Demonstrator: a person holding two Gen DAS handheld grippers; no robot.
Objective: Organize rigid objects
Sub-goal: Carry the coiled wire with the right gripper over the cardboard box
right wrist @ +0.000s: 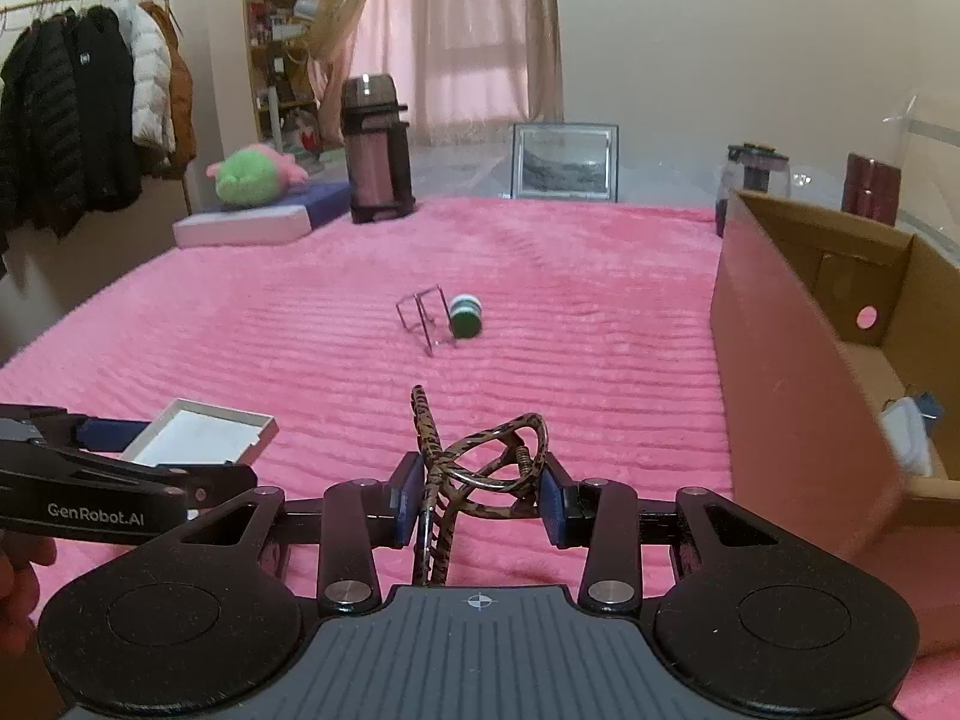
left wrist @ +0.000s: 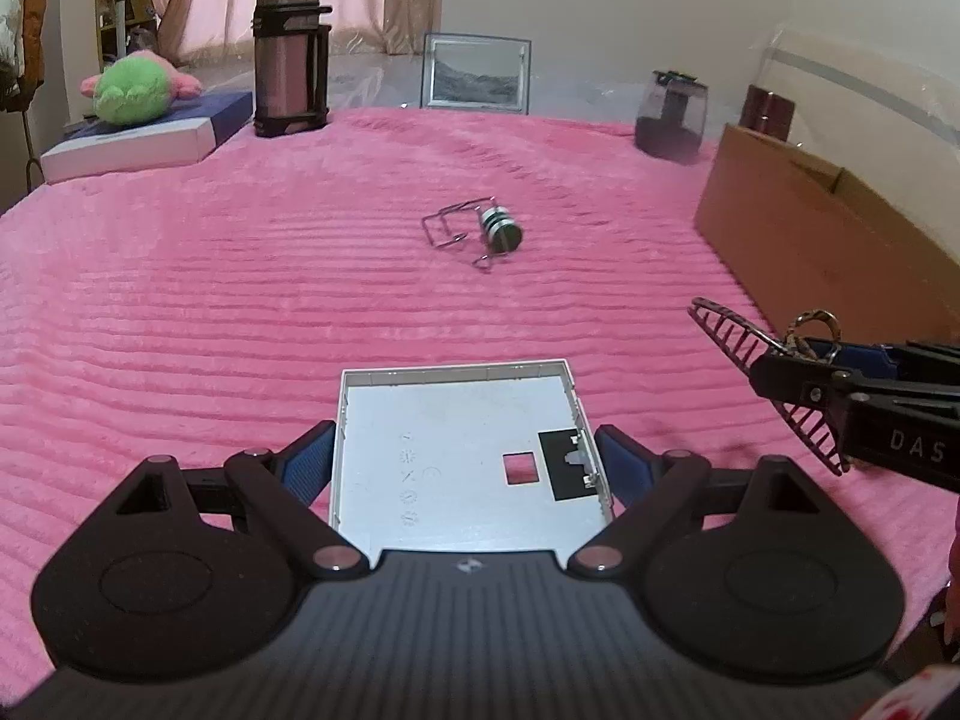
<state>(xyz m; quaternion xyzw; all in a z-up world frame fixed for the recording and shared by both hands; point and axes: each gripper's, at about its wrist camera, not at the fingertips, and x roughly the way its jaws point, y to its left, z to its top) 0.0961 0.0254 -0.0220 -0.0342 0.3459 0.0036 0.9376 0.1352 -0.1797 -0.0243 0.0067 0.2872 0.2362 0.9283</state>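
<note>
- Your right claw, nearly shut, pinches the tortoiseshell-patterned plastic hair clip; the open brown cardboard box lies just to its right, nearer this hand.
- Your left claw, spread wide, grips the shallow white plastic tray by its sides.

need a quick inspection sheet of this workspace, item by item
surface: pink ribbed plush blanket, covering the work area.
job's things: white shallow square plastic tray held in the left gripper; brown patterned claw hair clip held in the right gripper; green and white round spool with bent wire frame lying mid-blanket; open brown cardboard box at the right edge, something pale inside.
clutter: steel flask with black handle, framed landscape picture, green and pink plush toy on a flat box, dark glass jar.
grippers: left gripper shut on the tray's sides; right gripper shut on the clip.
cables: nothing seen.
surroundings: coat rack, bookshelf, pink curtains.
</note>
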